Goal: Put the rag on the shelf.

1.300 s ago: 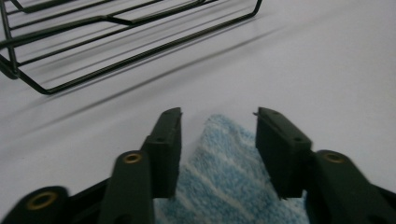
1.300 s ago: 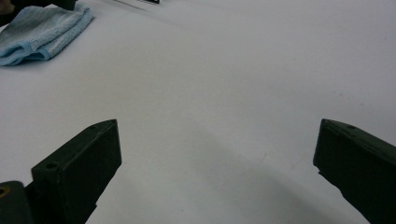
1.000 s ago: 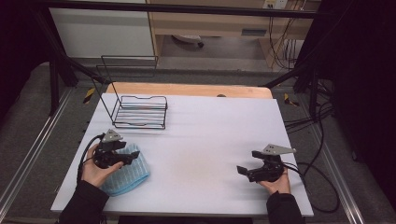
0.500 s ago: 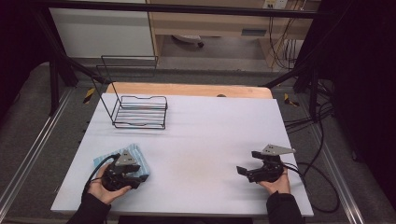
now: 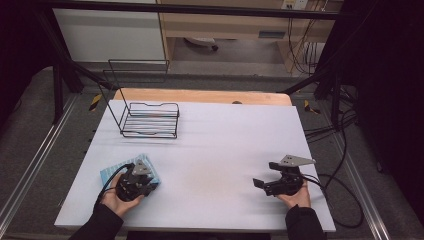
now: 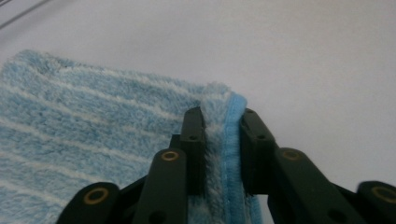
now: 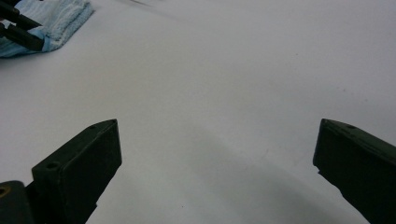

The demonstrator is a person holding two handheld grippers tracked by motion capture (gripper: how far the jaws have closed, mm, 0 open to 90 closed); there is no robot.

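Pinching the hemmed edge of a blue striped towel, the left gripper has its fingers closed tight on the fold, one on each side of the brighter blue hem. Seen from the high view, the towel lies flat near the front left corner of the white counter, partly under the left gripper, close to the counter's left and front edges. A black wire rack stands at the back left, well apart from the towel. The right gripper rests near the front right edge, its fingers spread wide around bare counter. Between the two grippers the white surface stretches open and flat.
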